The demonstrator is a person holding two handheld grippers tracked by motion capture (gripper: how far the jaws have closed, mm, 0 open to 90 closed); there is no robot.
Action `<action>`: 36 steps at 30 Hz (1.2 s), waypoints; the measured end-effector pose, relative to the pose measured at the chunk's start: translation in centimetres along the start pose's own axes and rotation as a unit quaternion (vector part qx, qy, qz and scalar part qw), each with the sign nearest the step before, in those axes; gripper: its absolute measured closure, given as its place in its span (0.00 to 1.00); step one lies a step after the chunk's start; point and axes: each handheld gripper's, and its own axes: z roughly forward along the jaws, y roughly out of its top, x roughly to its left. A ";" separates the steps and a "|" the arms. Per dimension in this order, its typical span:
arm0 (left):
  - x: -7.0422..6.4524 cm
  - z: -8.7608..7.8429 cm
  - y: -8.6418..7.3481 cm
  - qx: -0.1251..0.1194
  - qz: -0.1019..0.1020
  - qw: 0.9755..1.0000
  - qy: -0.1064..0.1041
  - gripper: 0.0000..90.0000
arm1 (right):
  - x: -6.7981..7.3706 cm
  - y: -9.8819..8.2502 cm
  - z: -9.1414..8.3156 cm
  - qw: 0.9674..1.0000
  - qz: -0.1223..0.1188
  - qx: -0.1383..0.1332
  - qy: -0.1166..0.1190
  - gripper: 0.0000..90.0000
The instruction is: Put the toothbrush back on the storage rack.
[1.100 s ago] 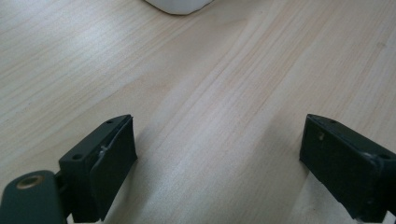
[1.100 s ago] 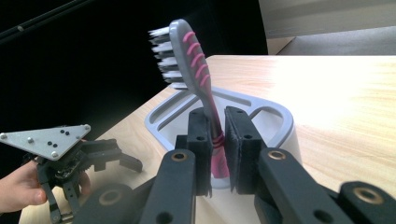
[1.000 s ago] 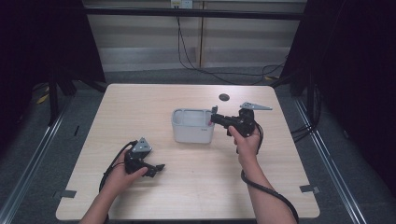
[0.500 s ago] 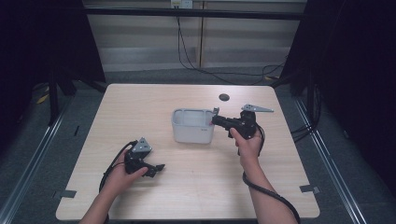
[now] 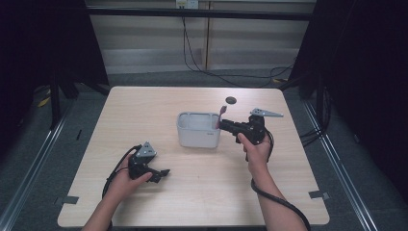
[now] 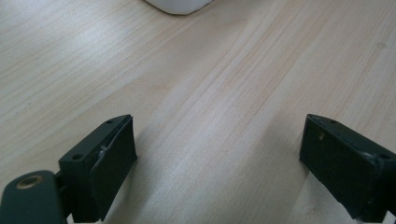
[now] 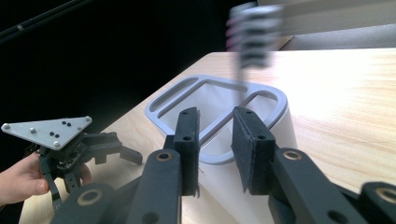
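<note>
A white divided bin (image 5: 197,131) (image 7: 219,100) stands mid-table. My right gripper (image 5: 222,126) (image 7: 215,116) is held level at the bin's right rim. Its jaws have just been opening and stand a little apart, with no pad pressing on anything. A small pinkish ribbed thing on a thin stem (image 5: 222,114) (image 7: 252,37) is blurred just above the jaw tips, over the bin. My left gripper (image 5: 162,174) (image 6: 219,135) rests low on the table at the front left. It is wide open, with bare wood between its fingers.
A small black disc (image 5: 231,100) lies on the wooden table (image 5: 144,110) behind the bin. Dark floor and rails surround the table. Cables trail from both grippers toward the front edge.
The right gripper's jaws have parted slightly at the bin's rim. Both hands have stayed where they were.
</note>
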 end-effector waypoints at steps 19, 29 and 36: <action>0.0 0.0 0.0 0.000 -0.001 1.000 -0.003 0.11 | 0.0 0.3 -1.4 1.000 -0.007 -0.003 -0.017 0.49; 0.0 0.0 0.0 0.000 -0.001 1.000 -0.001 0.11 | -0.1 0.2 -1.8 0.999 -0.023 0.010 -0.026 0.38; 0.0 0.0 0.0 0.000 -0.001 1.000 -0.003 0.11 | -0.1 0.2 -2.2 0.999 -0.026 0.025 -0.034 0.32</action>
